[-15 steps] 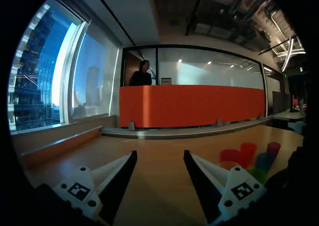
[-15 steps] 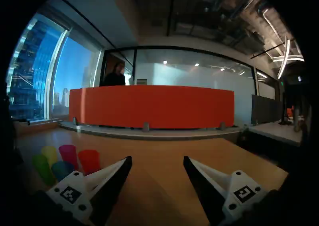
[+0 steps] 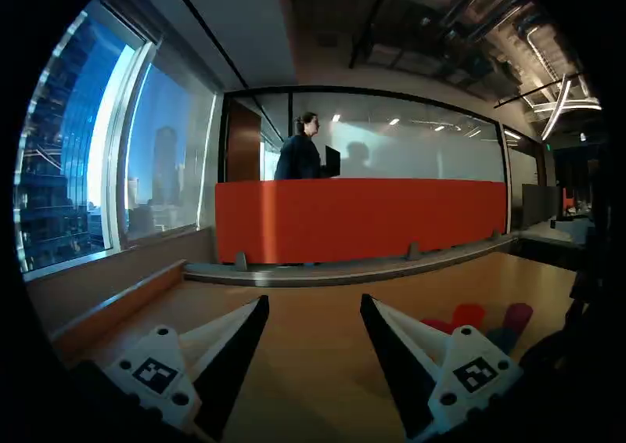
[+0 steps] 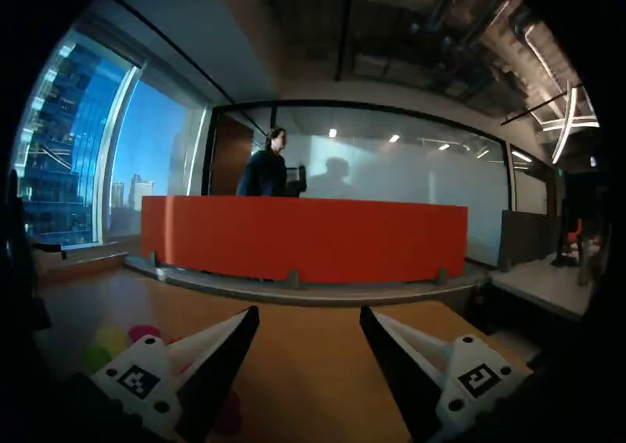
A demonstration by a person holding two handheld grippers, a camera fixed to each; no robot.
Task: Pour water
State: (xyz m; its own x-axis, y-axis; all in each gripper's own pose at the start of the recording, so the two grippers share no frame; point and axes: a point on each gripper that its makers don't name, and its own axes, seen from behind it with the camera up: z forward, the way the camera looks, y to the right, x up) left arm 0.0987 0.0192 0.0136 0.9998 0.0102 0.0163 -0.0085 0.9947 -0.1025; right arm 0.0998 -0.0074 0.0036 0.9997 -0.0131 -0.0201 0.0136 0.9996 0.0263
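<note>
In the left gripper view my left gripper (image 3: pixel 313 306) is open above the wooden table (image 3: pixel 313 365), nothing between its fingers. A cluster of coloured plastic cups, red (image 3: pixel 468 315), magenta (image 3: pixel 517 315) and blue (image 3: pixel 501 336), peeks out behind its right finger (image 3: pixel 415 349). My right gripper (image 4: pixel 309 318) is open in the right gripper view, with nothing between its fingers either. There several coloured cups, yellow (image 4: pixel 113 339), green (image 4: pixel 96 356) and magenta (image 4: pixel 143 333), sit low at the left, partly hidden by the left finger (image 4: pixel 196 357).
An orange divider panel (image 3: pixel 360 220) runs along the table's far edge (image 4: pixel 305 235). Behind it a person (image 3: pixel 301 156) walks past a glass wall. Tall windows (image 3: pixel 86 153) are at the left. Another desk (image 4: pixel 544 275) stands at the right.
Both grippers have tilted upward, so the cups have dropped lower in both views and are more hidden. The person behind the divider has walked to the right.
</note>
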